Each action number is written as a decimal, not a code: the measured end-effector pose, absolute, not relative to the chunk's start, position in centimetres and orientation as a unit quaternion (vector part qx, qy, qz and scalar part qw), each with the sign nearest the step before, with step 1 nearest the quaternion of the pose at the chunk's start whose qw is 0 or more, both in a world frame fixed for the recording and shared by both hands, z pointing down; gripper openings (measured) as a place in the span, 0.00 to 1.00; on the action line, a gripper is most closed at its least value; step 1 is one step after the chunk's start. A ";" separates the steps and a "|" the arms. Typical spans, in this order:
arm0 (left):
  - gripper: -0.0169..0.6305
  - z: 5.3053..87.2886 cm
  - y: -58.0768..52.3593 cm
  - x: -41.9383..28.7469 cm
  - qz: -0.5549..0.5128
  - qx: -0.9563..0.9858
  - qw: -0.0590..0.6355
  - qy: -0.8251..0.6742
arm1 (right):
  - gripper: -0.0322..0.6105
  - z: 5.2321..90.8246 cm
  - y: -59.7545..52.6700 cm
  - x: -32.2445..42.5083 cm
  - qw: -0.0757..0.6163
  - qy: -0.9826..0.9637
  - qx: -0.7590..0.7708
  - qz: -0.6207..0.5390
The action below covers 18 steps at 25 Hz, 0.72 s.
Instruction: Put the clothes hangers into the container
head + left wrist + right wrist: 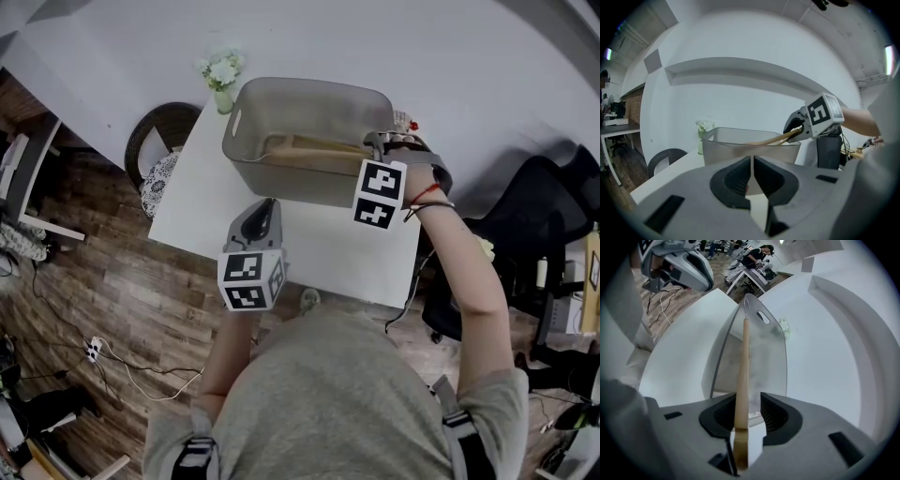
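Observation:
A grey plastic container (281, 178) stands on the white table (202, 211). A wooden clothes hanger (314, 145) lies lengthwise inside it, and its metal hook (746, 303) reaches the far end. My right gripper (377, 142) is at the container's right rim. The hanger's near end (742, 362) sits between its jaws, leaning on the left pad, with a gap to the right pad, so the right gripper (747, 411) is open. My left gripper (265, 211) hovers in front of the container (740, 145), shut and empty (752, 164).
A small vase of white flowers (222, 75) stands by the container's left corner. A round dark chair (155, 141) is left of the table, a black office chair (534, 206) to the right. Cables (122, 361) lie on the wooden floor.

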<state>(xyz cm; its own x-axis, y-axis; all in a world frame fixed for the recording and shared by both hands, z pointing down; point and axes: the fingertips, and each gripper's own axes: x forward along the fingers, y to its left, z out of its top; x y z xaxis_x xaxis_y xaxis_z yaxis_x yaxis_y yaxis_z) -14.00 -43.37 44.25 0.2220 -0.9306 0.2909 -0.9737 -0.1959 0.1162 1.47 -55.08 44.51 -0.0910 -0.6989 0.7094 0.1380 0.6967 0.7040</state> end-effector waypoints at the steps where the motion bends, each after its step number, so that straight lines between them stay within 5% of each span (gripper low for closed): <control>1: 0.06 44.2 -43.0 -13.9 0.078 0.770 0.138 -0.618 | 0.25 44.4 -54.7 1.6 0.640 -0.662 0.214 -0.328; 18: 0.06 43.7 -36.6 -13.4 0.070 0.782 0.134 -0.604 | 0.33 40.7 -49.2 2.2 0.603 -0.654 0.291 -0.353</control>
